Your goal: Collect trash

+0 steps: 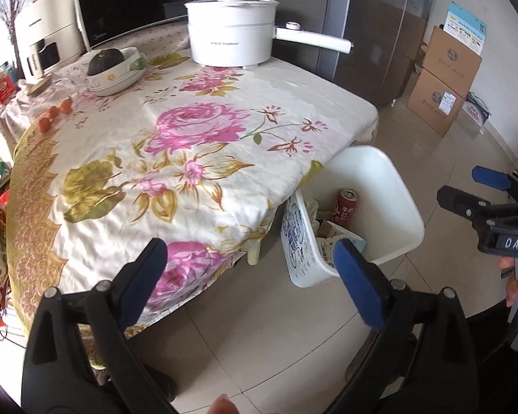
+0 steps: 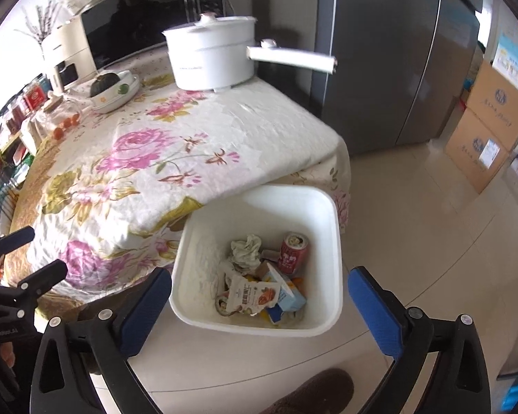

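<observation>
A white trash bin stands on the floor at the table's corner; it also shows in the left wrist view. Inside lie a red can, a crumpled tissue, a snack wrapper and a blue carton. The can shows in the left view too. My right gripper is open and empty, above the bin's near side. My left gripper is open and empty, over the table's front edge, left of the bin. The right gripper appears at the left view's right edge.
The table carries a floral cloth, a white electric pot with a long handle, a bowl with a dark squash, small orange fruits, a microwave. A grey fridge and cardboard boxes stand right. A brown slipper is below.
</observation>
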The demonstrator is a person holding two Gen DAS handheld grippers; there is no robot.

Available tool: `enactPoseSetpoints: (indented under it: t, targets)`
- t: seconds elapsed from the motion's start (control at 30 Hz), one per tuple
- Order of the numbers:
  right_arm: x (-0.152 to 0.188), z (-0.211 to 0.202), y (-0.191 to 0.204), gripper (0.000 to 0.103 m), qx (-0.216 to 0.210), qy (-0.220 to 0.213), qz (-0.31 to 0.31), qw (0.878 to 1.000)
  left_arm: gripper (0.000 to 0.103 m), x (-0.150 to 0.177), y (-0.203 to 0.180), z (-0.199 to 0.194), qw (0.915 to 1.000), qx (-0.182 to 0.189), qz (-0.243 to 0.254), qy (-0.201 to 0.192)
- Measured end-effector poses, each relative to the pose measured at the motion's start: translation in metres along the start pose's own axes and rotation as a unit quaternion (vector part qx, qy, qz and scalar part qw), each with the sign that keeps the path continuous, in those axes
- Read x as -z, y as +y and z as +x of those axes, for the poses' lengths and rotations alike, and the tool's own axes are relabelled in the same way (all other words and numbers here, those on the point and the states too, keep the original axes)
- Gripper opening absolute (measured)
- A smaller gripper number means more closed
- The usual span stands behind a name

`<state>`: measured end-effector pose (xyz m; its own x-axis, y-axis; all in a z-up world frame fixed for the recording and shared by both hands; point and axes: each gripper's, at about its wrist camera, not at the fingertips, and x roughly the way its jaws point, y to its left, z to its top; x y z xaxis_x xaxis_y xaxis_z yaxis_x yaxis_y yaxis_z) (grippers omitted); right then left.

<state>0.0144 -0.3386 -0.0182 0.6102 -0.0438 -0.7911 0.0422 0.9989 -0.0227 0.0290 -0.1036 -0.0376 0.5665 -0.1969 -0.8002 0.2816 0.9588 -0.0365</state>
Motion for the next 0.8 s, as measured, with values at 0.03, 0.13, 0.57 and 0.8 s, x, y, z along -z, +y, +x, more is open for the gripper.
enactPoseSetpoints:
  t: [0.03,0.13,0.57,0.8]
  targets:
    - [0.003,-0.007,0.005,0.103,0.007,-0.011,-0.004,1.000,0.099,0.002,0.003,-0.007,0.9999,-0.005,-0.008,-0.007]
    - [0.011,-0.027,0.017,0.103,0.013,-0.039,-0.005,0.999,0.102,0.007,0.007,-0.025,0.9983,-0.035,-0.017,-0.042]
    - [0.004,-0.065,0.047,0.103,0.049,-0.139,-0.030,0.989,0.102,0.015,0.021,-0.054,0.9911,-0.080,-0.032,-0.101]
    - [0.002,-0.053,0.050,0.103,0.041,-0.127,-0.028,0.991,0.102,0.012,0.025,-0.055,0.9906,-0.075,-0.048,-0.103]
